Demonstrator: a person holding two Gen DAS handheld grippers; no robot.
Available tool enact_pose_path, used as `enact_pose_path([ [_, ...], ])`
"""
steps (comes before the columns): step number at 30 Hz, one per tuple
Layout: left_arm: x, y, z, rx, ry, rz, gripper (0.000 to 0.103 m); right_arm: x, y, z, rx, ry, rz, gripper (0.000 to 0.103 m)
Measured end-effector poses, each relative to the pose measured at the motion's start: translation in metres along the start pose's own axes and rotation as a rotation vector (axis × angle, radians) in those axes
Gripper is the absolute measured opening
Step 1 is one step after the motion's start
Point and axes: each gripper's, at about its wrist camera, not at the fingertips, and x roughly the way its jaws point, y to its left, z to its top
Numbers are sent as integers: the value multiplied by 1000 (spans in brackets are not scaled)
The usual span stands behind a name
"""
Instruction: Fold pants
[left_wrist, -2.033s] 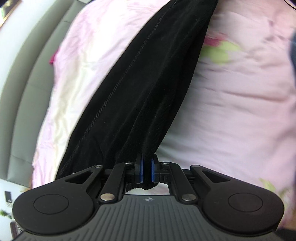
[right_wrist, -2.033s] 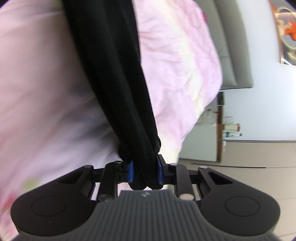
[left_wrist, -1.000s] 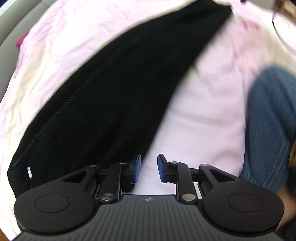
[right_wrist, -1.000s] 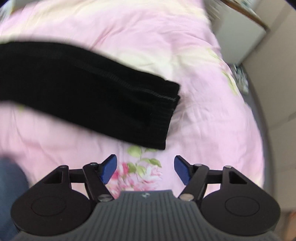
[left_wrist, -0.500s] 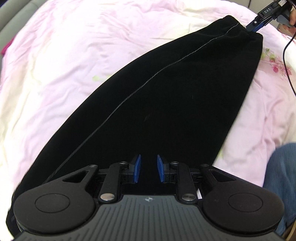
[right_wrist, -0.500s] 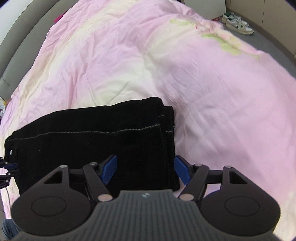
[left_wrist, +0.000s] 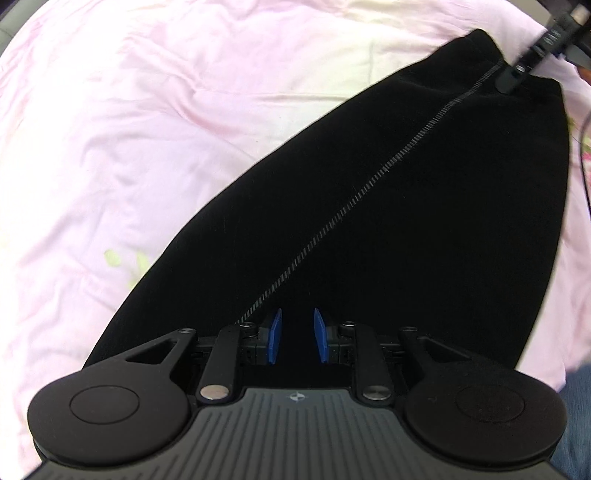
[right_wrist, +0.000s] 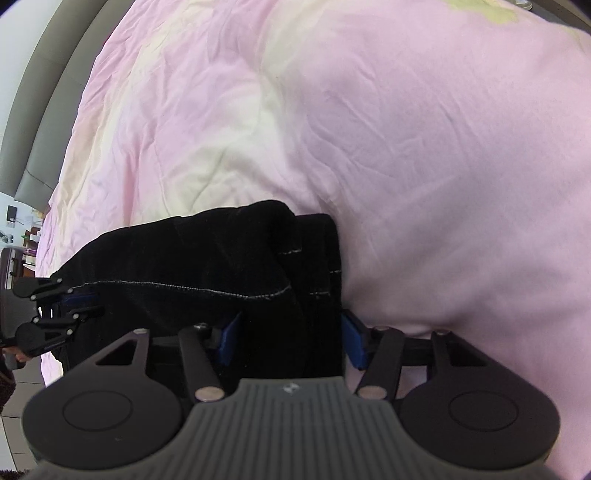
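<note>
Black pants (left_wrist: 406, 221) lie flat, legs stacked, on the pink duvet (left_wrist: 110, 129). Left gripper (left_wrist: 295, 336) gapes slightly over one end; right gripper (right_wrist: 290, 341) spread wide, straddling the hems, probably not gripping. Pinch all layers squarely before lifting.

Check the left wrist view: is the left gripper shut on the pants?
No. The left gripper hangs open over the pants, a clear gap showing between its blue pads.
</note>
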Motion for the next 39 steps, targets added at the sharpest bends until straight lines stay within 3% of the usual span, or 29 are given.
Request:
enact_pose_path([
  [10,4,-3,11,-10,12,33,19,-37,32,-7,-56,-45,-10,20],
  [15,-14,-18,3,53,-29,60,19,-78,83,-7,-108,-95,-9,19],
  [21,-55,-49,-47,152,-103,-43,19,-113,146,-9,-118,-169,23,18],
  [26,-39,-81,-79,137,-105,-104,19,-123,204,-14,-152,-191,14,18],
  [30,-39,-88,-91,85,-136,-80,19,-123,246,-16,-167,-197,-19,18],
  [36,-95,-70,-123,101,-187,7,19,-111,319,-23,-227,-172,-57,18],
  [39,-122,-49,-152,53,-204,48,21,-98,356,-25,-263,-164,-42,18],
])
